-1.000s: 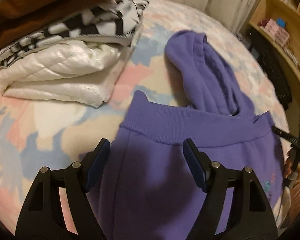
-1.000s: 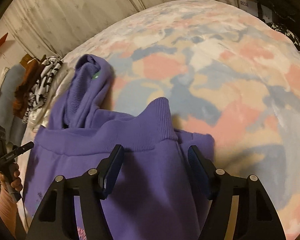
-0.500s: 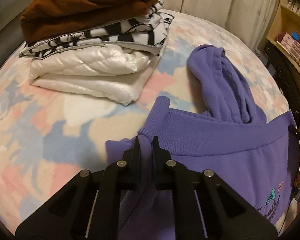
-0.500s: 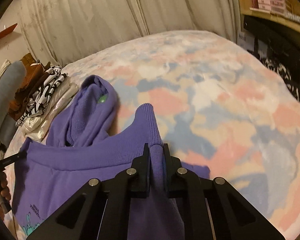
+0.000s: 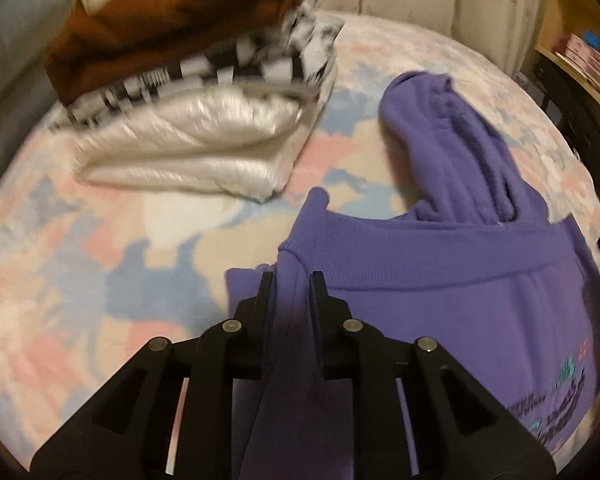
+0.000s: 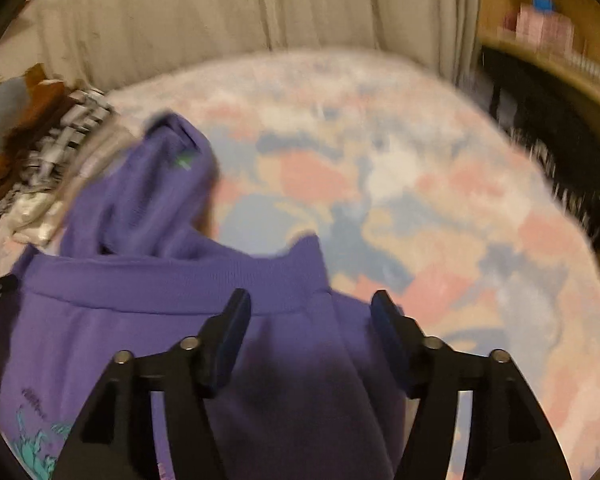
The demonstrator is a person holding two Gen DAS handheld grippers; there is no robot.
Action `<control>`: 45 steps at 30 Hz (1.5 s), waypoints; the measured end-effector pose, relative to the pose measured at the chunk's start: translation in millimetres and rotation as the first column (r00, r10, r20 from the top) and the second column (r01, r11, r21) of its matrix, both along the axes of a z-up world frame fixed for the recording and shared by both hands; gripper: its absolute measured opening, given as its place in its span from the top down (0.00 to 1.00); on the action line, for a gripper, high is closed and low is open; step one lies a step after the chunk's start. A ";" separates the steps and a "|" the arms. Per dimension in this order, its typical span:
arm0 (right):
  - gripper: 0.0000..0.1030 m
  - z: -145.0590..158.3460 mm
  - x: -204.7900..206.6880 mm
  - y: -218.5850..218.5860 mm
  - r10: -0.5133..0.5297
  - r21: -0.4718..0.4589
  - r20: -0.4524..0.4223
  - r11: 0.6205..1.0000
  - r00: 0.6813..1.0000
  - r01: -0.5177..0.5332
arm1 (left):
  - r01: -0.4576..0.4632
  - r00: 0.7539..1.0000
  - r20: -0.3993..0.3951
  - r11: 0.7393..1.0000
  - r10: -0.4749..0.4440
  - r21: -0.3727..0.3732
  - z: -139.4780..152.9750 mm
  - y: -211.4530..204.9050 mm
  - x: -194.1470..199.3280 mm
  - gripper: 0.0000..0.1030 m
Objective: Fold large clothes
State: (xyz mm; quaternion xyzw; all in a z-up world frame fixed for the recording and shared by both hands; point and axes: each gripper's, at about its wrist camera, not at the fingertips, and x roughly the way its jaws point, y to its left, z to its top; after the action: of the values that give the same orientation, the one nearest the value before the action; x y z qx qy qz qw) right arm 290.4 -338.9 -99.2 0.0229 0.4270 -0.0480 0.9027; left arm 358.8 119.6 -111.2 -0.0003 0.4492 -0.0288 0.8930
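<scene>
1. The bed (image 5: 80, 300) with its pastel patchwork cover spreads beyond both claws.
2. Your purple fleece hoodie (image 5: 440, 280) lies under them, hem folded up; more folding likely remains.
3. Folded stack (image 5: 188, 92) far left: done.
4. Left claw (image 5: 291, 292) pinches the hem; its jaws just eased slightly.
5. Right claw (image 6: 310, 320) just opened wide, gripping nothing.

Pastel patchwork bedspread (image 5: 100, 280), pale curtain (image 6: 260, 12) behind, wooden shelf (image 6: 560, 64) at right, dim warm light
</scene>
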 end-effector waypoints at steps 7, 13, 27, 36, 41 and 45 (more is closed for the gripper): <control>0.37 20.4 -59.9 67.5 0.139 0.169 0.002 0.976 0.990 -0.138 | 0.083 0.996 -0.009 0.997 -0.083 -0.005 16.8 -37.2 -75.9 0.86; 0.38 -18.3 -100.3 120.7 0.197 0.121 -0.082 0.975 0.977 -0.187 | 0.008 0.999 -0.044 0.998 -0.005 0.058 -16.9 -56.5 -117.2 0.86; 0.69 -40.8 -160.5 -2.9 -0.111 0.110 -0.102 0.986 0.989 0.123 | -0.104 0.994 -0.029 0.993 0.106 0.061 -21.5 -19.5 -134.4 0.88; 0.57 -12.0 -182.0 6.9 -0.116 0.165 -0.099 0.977 0.988 0.131 | -0.120 0.991 -0.052 0.993 0.120 0.007 1.5 -12.3 -160.8 0.87; 0.51 4.6 -203.7 17.8 -0.103 0.190 -0.077 0.975 0.992 0.116 | -0.121 0.991 -0.051 0.992 0.120 -0.020 13.9 -8.8 -186.4 0.87; 0.51 20.5 -220.8 33.5 -0.074 0.198 -0.055 0.977 0.996 0.083 | -0.113 0.993 -0.047 0.993 0.111 -0.033 23.5 -14.6 -205.2 0.80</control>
State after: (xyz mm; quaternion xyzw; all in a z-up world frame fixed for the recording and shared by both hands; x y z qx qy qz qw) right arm 69.6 -305.4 -78.7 0.1294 0.4495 -0.0409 0.8829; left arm 153.5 104.9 -87.7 -0.0419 0.4677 0.0134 0.8828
